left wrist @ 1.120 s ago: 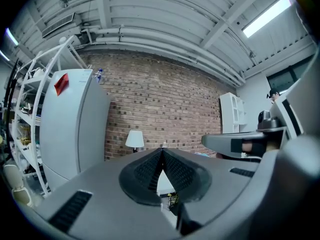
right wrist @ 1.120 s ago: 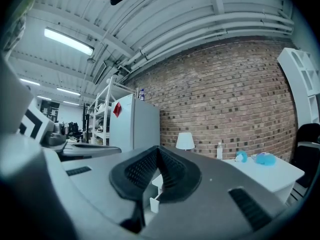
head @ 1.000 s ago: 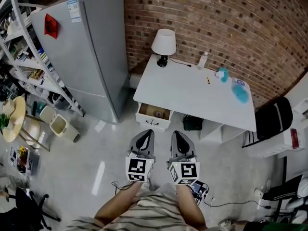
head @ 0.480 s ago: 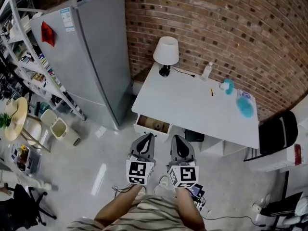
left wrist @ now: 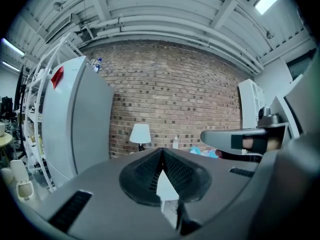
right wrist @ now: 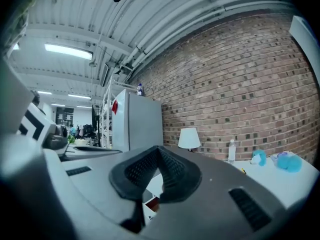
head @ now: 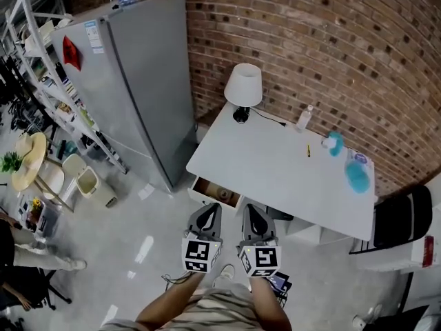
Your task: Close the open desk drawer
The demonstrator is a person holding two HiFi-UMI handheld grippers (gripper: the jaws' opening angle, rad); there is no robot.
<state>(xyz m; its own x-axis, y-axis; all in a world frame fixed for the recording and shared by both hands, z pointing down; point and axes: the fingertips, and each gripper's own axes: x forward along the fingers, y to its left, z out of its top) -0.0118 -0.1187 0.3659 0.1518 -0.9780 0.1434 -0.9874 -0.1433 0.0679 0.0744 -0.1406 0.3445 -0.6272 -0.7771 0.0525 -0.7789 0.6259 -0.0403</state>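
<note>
while the open white drawer (head: 218,192) is sticking out under the white desk's (head: 275,164) left front edge, i am holding my left gripper (head: 211,209) and right gripper (head: 251,210) near it, each pair of jaws pressing together, empty.

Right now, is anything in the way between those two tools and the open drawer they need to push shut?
Nothing visible is. In the head view the left tool and the right tool, both with jaws together, point at the front of the drawer from close by, and nothing shows between them and it.

Lamp (head: 243,87) on desk (head: 275,174), drawer (head: 215,192) beneath, fridge (head: 141,81) left
</note>
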